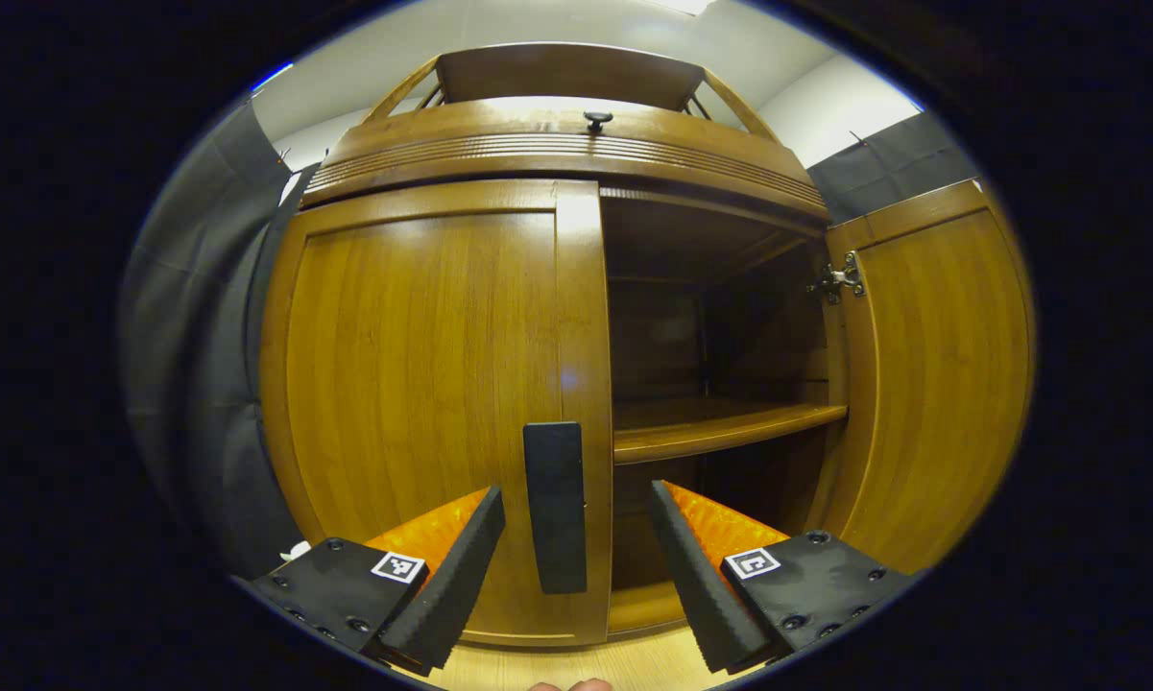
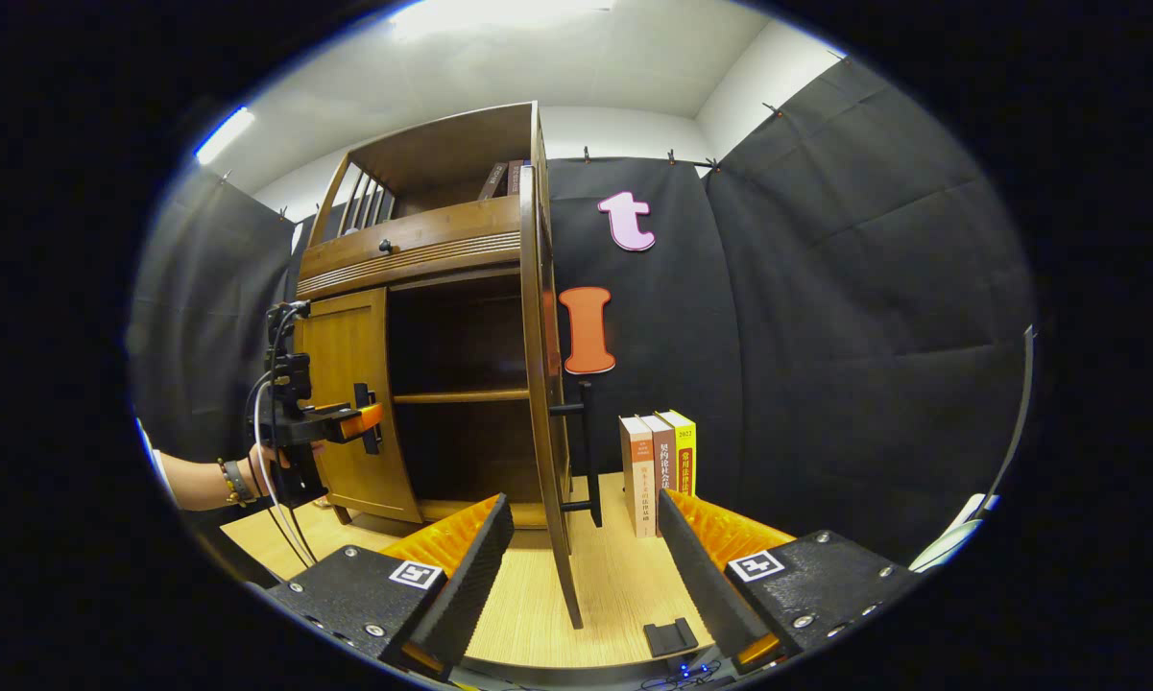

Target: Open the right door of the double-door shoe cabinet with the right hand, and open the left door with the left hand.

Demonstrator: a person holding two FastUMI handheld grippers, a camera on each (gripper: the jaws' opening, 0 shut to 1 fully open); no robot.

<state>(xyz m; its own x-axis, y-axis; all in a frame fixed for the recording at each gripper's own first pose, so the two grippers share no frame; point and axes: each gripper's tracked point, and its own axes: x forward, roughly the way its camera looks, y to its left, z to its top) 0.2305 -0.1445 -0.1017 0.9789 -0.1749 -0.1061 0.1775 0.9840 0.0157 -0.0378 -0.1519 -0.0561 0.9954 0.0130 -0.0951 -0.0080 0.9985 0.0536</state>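
Left gripper [image 1: 576, 561] bottom centre, jaws wide apart, empty, flanking the left door's black handle [image 1: 555, 507]. Handle runs vertical, dead ahead between the fingers, just beyond them, so this gripper is nearest. Left door [image 1: 422, 384] shut. Right gripper [image 2: 581, 566] also spread wide, empty; right door [image 2: 542, 384] beyond it swung open, edge-on at frame centre.

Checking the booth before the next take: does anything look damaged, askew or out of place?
Nothing stands out. The right door stands open, the left door is shut, with the left hand-held gripper open around its handle. Three books stand upright beside the cabinet.
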